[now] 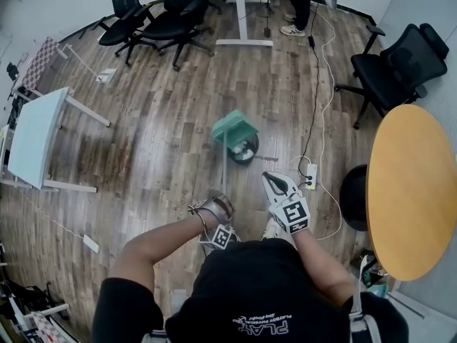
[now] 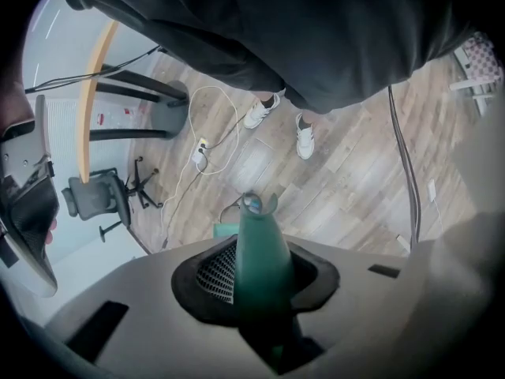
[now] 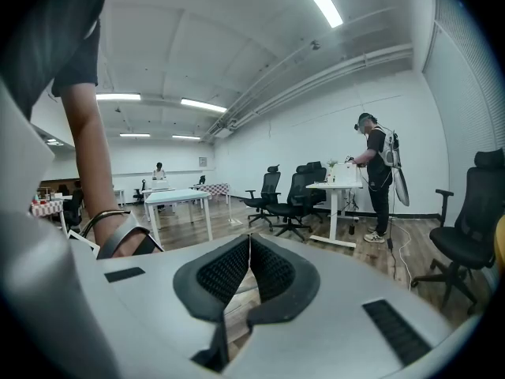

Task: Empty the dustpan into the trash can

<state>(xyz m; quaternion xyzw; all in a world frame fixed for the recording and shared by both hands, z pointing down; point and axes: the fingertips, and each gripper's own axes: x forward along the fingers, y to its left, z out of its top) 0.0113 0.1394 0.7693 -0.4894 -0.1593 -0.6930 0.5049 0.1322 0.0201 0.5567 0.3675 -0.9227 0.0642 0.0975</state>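
The green dustpan [image 1: 233, 128] hangs tilted over a small dark trash can [image 1: 245, 152] on the wood floor. Its long thin handle [image 1: 226, 171] runs back to my left gripper [image 1: 216, 207], which is shut on the handle's top end. In the left gripper view the green handle [image 2: 260, 263] stands between the black pads, and a bit of the pan [image 2: 224, 230] shows beyond the jaw. To the right of the handle my right gripper [image 1: 270, 180] points forward. Its pads [image 3: 272, 268] meet at the tips with nothing between them.
A round orange table [image 1: 410, 188] with a black base stands at the right. A power strip [image 1: 311, 177] and white cable lie on the floor near the can. Black office chairs [image 1: 393, 70] and white desks [image 1: 36, 138] ring the floor; a person [image 1: 298, 2] stands at the far desk.
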